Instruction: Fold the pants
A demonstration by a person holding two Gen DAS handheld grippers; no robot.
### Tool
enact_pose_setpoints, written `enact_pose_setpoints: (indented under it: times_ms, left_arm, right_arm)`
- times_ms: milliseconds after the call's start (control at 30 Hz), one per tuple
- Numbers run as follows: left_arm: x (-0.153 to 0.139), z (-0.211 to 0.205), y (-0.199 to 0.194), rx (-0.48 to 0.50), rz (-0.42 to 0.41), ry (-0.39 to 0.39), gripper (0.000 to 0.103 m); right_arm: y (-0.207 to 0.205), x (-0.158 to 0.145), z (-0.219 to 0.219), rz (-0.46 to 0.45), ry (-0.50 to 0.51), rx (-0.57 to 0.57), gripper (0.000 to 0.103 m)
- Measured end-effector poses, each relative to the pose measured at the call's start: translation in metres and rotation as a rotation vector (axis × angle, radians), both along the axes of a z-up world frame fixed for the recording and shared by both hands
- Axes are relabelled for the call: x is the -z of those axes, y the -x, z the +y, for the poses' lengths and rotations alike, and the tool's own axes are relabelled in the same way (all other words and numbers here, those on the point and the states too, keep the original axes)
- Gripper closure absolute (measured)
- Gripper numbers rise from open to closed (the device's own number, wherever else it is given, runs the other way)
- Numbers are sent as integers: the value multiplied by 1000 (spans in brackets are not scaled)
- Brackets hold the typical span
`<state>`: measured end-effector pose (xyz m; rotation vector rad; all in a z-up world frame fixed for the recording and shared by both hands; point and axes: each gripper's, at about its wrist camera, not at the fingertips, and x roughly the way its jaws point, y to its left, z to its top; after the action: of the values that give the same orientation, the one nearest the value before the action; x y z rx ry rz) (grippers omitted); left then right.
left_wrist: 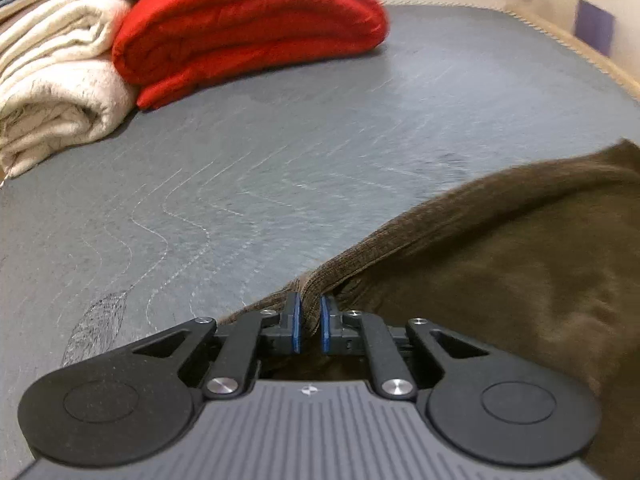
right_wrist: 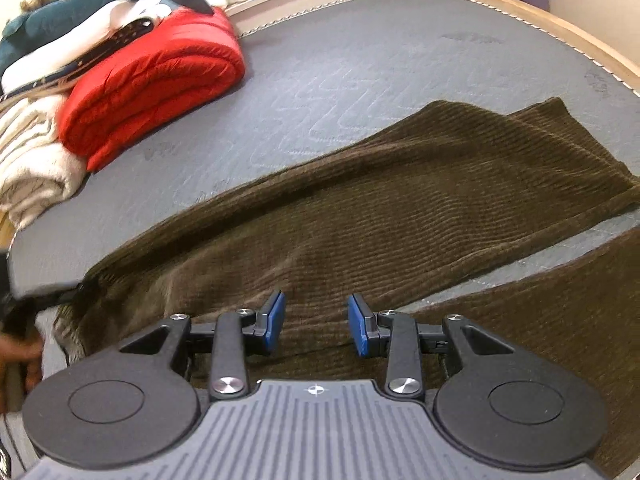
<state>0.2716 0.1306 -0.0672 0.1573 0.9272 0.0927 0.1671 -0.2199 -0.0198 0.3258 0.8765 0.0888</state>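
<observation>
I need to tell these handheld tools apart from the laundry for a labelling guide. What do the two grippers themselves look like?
Both look alike. The left gripper and right gripper each have a grey ribbed body with a small white star-like mark, two round black discs, black linkage bars with silver pins, and blue pads on black fingers. No cables or sleeves show.

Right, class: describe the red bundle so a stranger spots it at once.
Start at the grey mattress. At its far left end lies a pile of bedding; the red quilt lies folded against the cream blanket. It alone is bright red.

Folded red quilt [left_wrist: 248, 28] beside cream blanket [left_wrist: 52, 92] on grey mattress [left_wrist: 280, 152].
</observation>
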Motion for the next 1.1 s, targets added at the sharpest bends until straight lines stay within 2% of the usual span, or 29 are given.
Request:
enact_pose_setpoints:
  times_ms: [133,300,400,467,567,700,767,833,900,1033,1100]
  left_arm:
    - [-31,-24,55,83,-14,-46,94]
    - [-73,-54,155,247,-70,-88,94]
    - [-74,-57,209,304,-63,-48,94]
    - [-60,-52,231,304,-23,0,94]
    - [-39,-48,234,291,81,55,94]
    - [-25,-47,228,308,132,41,93]
    - [-18,-48,224,316,179,42,89]
    - [-15,-52,222,317,214,42,88]
    - [-19,-52,219,321,186,45,80]
    - [-28,-43,211,291,140,111,64]
    - [-27,-39,209,266,138,109,61]
  right_arm:
    - [9,-19,2,-46,-28,19,66]
    - [34,-46,3,-154,-31,25,66]
    - [52,-64,-7,-217,-27,50,66]
    - [62,-72,-19,-241,-29,76,67]
    - [78,-76,-38,-277,-11,86,68]
    - [96,-58,-65,-307,48,127,68]
    - [98,-41,-72,-275,61,164,68]
    - [92,-27,-82,-198,30,199,67]
    - [87,-20,-90,-181,-11,235,67]
    - [79,-11,-92,-159,9,273,67]
    - [76,-6,-93,-143,-18,286,67]
